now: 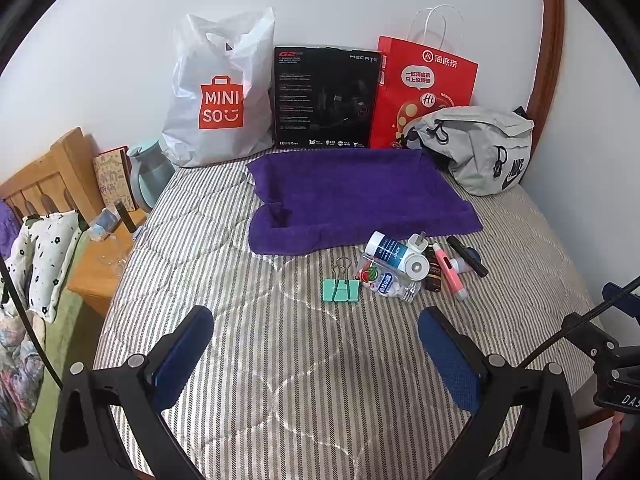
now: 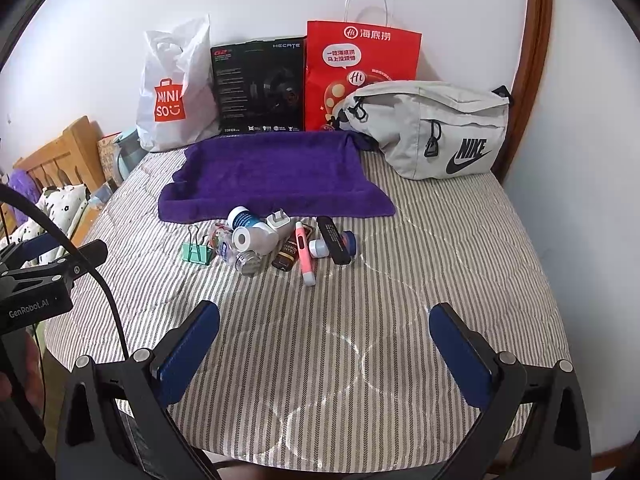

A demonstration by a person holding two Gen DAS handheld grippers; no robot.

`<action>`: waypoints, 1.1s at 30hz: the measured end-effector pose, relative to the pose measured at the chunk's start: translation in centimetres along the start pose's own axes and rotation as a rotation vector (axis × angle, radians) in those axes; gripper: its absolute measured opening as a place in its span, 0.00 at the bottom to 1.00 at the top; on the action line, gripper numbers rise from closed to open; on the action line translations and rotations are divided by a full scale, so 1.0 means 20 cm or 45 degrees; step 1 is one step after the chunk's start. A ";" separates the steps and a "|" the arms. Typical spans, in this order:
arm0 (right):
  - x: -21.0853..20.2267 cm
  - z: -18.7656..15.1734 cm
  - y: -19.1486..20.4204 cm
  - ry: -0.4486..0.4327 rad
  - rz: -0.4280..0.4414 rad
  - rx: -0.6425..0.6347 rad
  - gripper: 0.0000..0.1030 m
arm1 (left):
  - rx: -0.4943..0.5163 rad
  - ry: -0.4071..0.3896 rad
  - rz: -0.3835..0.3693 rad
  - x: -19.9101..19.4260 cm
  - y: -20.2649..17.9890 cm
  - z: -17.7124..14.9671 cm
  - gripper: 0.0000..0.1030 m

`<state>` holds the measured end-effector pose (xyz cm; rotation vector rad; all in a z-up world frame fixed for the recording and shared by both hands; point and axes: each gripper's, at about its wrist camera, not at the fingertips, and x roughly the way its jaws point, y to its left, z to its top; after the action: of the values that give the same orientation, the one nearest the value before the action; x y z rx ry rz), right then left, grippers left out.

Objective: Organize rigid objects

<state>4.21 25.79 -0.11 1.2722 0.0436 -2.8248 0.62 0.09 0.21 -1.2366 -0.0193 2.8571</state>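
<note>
Small rigid items are clustered on the striped quilt (image 2: 400,280) just in front of the purple towel's (image 2: 272,172) near edge. The pink pen (image 2: 304,254) is laid lengthwise, tip toward the cameras, cap end toward the towel. The green binder clip (image 1: 340,289) lies left of the cluster, wire handles toward the towel. The left gripper (image 1: 316,344) and right gripper (image 2: 324,340) are held wide open, nothing gripped, well short of the towel.
</note>
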 end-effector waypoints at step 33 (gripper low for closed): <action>0.86 -0.19 -0.27 0.258 0.061 0.014 1.00 | 0.022 0.203 -0.055 0.84 -0.07 -0.08 0.86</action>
<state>-4.70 30.93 -15.42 1.5357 0.0043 -2.6496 -9.76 1.94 -13.04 -1.4375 -0.0178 2.7083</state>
